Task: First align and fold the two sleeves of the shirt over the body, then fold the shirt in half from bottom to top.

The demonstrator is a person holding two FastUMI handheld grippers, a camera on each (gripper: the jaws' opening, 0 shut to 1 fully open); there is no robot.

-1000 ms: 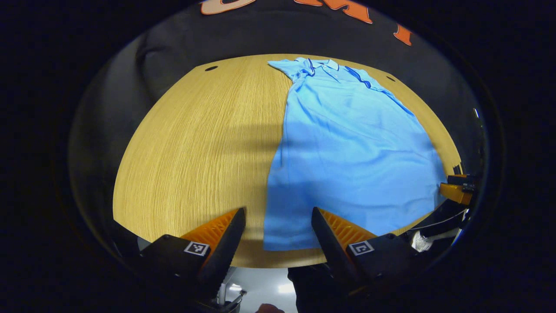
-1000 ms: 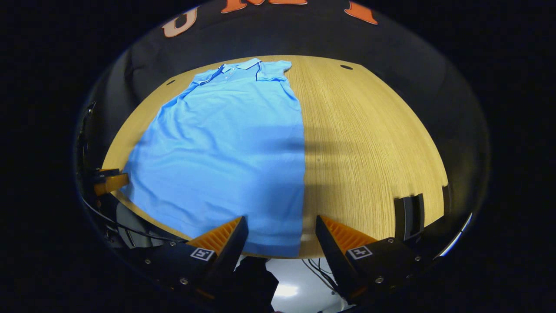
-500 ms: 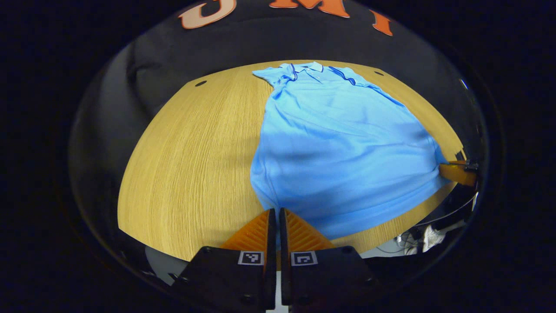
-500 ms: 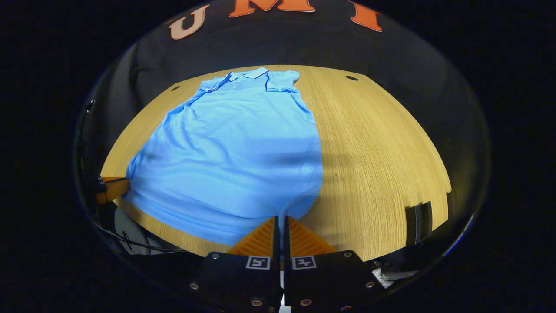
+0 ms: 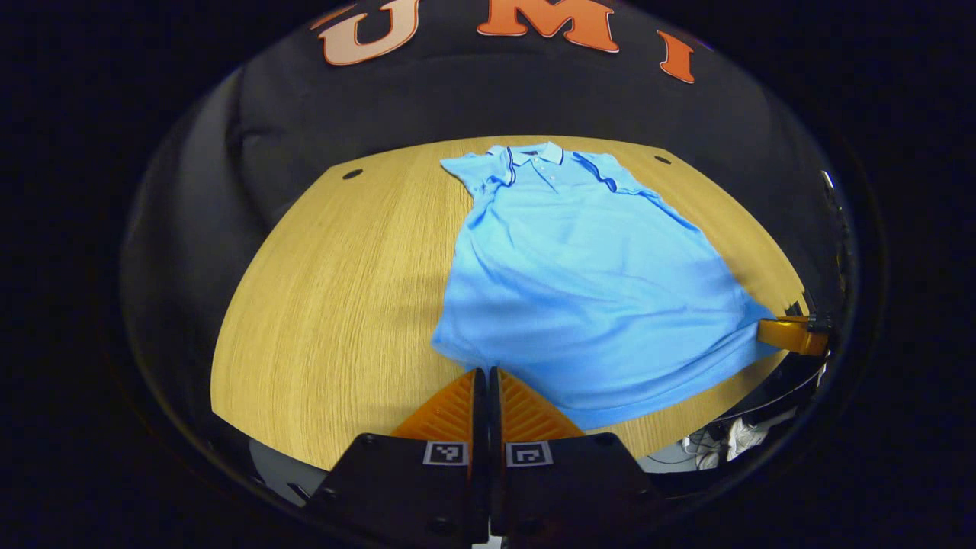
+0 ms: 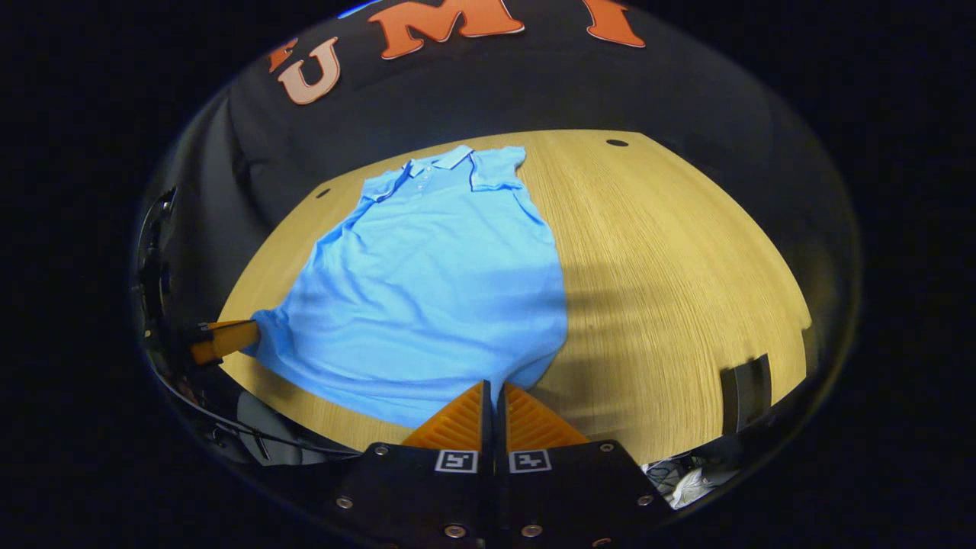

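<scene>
A light blue polo shirt (image 5: 587, 274) lies on the wooden table (image 5: 335, 297), collar at the far end, both sleeves folded in over the body. In the left gripper view my left gripper (image 5: 486, 374) is shut on the shirt's bottom left hem corner, which is lifted off the table. In the right gripper view the shirt (image 6: 435, 282) has its bottom right corner pinched in my shut right gripper (image 6: 493, 387). The hem sags between the two corners. The right gripper (image 5: 793, 334) also shows at the far right of the left gripper view, and the left gripper (image 6: 223, 340) at the left of the right gripper view.
The wooden table (image 6: 671, 290) has bare surface beside the shirt and small dark holes (image 5: 352, 174) near its far corners. A dark clamp-like piece (image 6: 746, 387) sits at the near right table edge. Cables and a white object (image 5: 724, 446) lie on the floor below.
Both grippers went from open around the hem corners to shut on them. The hem has since risen off the table and moved a little toward the collar.
</scene>
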